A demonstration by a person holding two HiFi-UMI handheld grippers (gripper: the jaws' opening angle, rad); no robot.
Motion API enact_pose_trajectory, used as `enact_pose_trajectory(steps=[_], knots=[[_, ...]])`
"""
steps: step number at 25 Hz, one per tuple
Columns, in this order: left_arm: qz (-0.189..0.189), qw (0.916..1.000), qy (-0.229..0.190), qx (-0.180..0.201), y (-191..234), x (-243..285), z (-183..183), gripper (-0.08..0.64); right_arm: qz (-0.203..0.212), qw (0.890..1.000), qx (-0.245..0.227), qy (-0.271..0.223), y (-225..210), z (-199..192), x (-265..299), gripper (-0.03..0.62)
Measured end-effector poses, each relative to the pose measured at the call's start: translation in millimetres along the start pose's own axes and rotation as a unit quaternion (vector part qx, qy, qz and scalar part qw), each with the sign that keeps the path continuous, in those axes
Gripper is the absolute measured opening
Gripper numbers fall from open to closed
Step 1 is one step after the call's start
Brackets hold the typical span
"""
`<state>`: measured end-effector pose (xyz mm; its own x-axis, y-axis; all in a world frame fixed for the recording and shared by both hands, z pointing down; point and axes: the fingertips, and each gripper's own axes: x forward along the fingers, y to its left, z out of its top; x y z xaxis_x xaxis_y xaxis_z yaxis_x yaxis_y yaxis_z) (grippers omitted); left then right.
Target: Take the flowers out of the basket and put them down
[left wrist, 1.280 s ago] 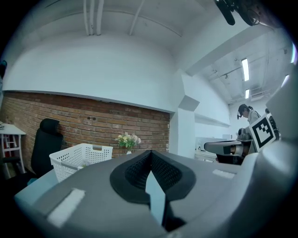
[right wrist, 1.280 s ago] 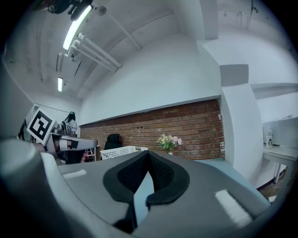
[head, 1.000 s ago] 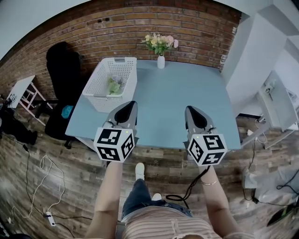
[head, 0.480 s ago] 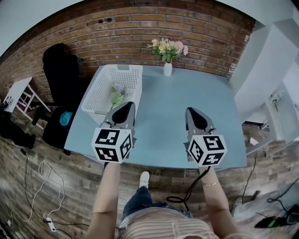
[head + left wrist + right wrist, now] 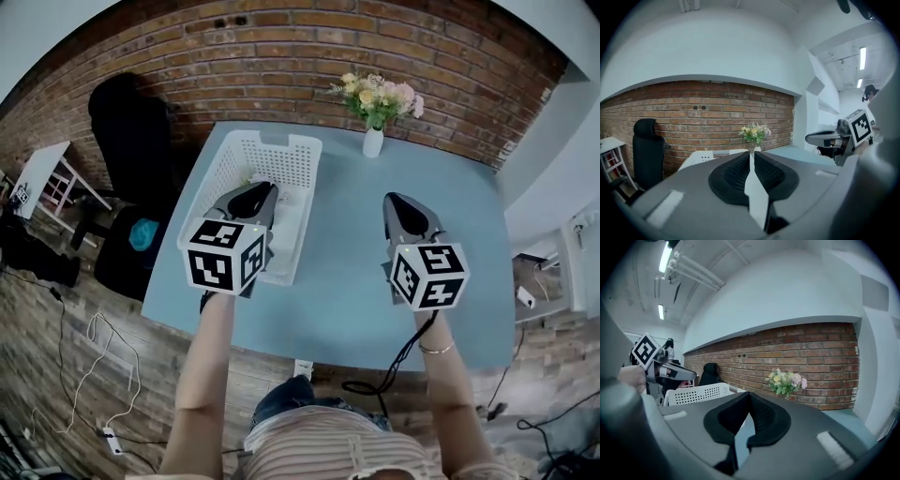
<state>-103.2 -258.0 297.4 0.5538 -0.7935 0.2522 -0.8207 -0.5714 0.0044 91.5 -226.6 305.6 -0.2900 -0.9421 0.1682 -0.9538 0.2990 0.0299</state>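
The inside of the basket (image 5: 302, 169) is largely hidden in the head view by the left gripper (image 5: 253, 194), jaws opening, empty; contents cannot be told.

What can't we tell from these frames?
- Basket contents, head view: the left gripper, jaws opening with nothing between them, hangs over the basket and covers most of its inside; no flowers show there.
- Left gripper view: the gripper's own body hides all but the basket's rim.
- Right gripper view: only the basket's perforated wall shows; its inside is behind that wall.
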Motion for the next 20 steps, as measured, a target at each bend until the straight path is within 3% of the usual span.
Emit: enact_pose_trajectory(steps=[12, 17, 20], knots=[[-0.013, 0.9911, 0.131, -0.021, 82.8, 73.9, -42.8, 0.101, 0.104, 0.993, -0.037, 0.043, 61.6, 15.1, 127.3, 0.006], [-0.066, 0.9711, 0.222, -0.056, 88.4, 90.7, -85.6, 0.132, 0.130, 0.988, -0.069, 0.050, 89.3, 20.6, 158.0, 0.006], [-0.079, 0.9565, 0.273, -0.067, 93.1, 99.6, -111.8, 0.160, 0.142, 0.985, -0.083, 0.050, 102.7, 22.2, 173.9, 0.006]])
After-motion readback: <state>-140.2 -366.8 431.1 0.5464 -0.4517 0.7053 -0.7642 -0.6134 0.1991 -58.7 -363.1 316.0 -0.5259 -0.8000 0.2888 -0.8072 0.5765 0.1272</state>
